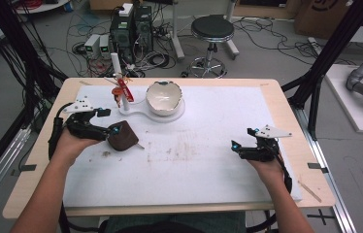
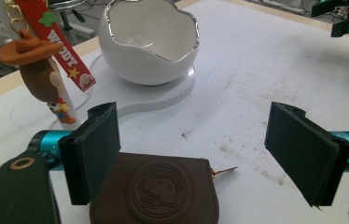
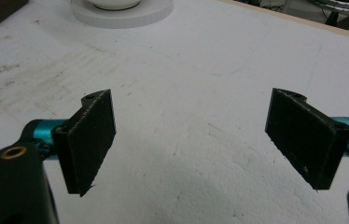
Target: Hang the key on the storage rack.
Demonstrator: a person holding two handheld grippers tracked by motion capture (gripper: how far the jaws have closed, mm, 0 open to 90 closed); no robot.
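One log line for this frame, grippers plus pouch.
left gripper: open, jaws astride brown pouch | right gripper: open over bare mat | bowl: on white stand

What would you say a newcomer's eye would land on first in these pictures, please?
Probably the white egg-shaped bowl with its jagged silver rim, on a white stand at the far middle of the table, with a red Woody keychain hanging from the post beside it. Next, the brown embossed pouch lying between the open jaws of the left gripper; the right gripper is open over bare white foam.
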